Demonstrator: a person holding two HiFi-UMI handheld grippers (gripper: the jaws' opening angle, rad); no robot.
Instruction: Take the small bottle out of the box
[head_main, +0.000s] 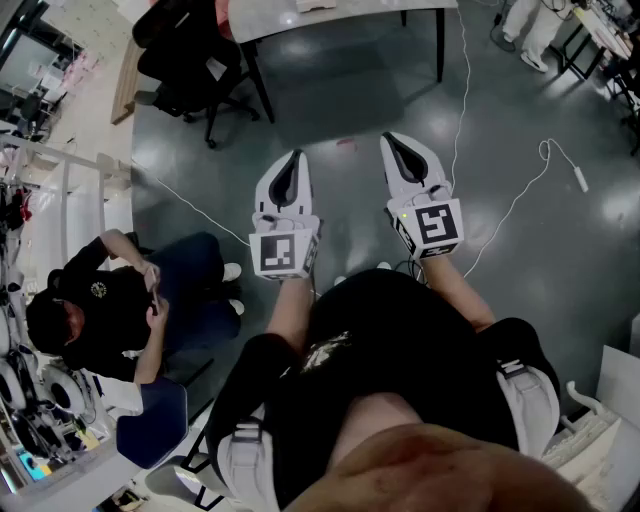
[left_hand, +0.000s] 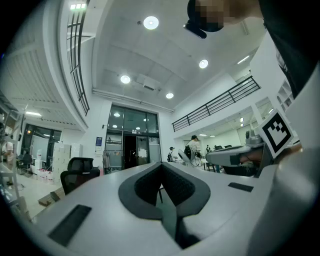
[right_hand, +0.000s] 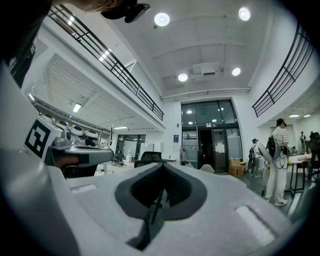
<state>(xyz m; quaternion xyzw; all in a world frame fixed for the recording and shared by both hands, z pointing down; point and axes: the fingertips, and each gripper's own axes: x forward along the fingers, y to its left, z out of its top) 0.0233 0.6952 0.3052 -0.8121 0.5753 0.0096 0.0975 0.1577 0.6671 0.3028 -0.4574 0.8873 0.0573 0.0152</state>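
No box and no small bottle appear in any view. In the head view my left gripper (head_main: 292, 160) and right gripper (head_main: 397, 140) are held side by side in front of me, above a dark floor. Both point forward, roughly level. The left gripper's (left_hand: 161, 165) jaws meet at their tips with nothing between them. My right gripper (right_hand: 162, 165) is shut too, and empty. Each gripper shows at the edge of the other's view: the right gripper (left_hand: 235, 156) in the left gripper view, the left gripper (right_hand: 75, 150) in the right gripper view.
A pale table (head_main: 340, 18) and a black office chair (head_main: 190, 55) stand ahead. A person in black (head_main: 110, 300) sits on the floor at the left. A white cable (head_main: 505, 215) trails over the floor. Another person (right_hand: 277, 152) stands near glass doors (right_hand: 207, 145).
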